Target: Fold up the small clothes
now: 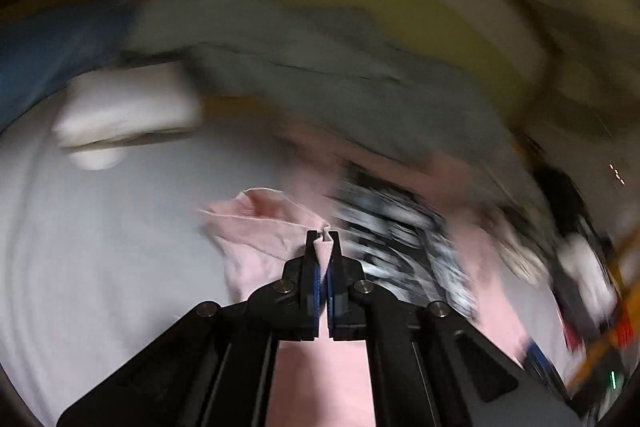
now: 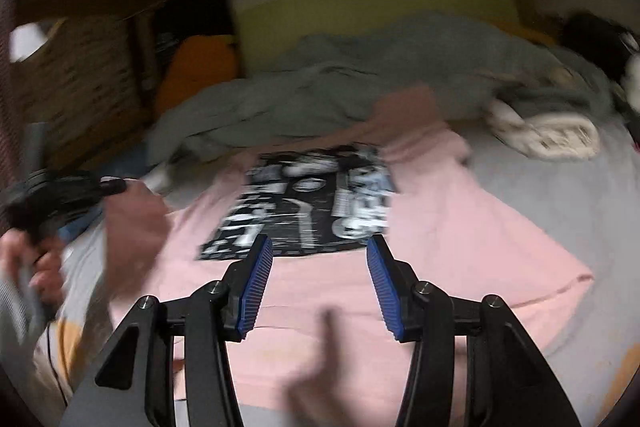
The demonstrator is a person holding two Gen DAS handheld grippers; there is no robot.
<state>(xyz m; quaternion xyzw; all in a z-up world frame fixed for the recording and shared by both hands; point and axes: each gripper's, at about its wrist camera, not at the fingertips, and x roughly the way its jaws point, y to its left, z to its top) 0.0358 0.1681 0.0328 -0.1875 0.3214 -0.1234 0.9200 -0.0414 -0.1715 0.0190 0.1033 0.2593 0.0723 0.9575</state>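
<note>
Left tongs pinch pink shirt — right tongs spread.

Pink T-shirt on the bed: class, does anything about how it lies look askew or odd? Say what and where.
The pink T-shirt lies mostly flat, but one edge is bunched and lifted where the left gripper pinches it. The right gripper hovers open, holding nothing.

Bed under pale grey sheet carries everything. Pink T-shirt with black-and-white print spread flat on sheet at centre. Grey-green garment heaped behind it, touching shirt's far edge. White folded cloth on sheet, left wrist view.
</note>
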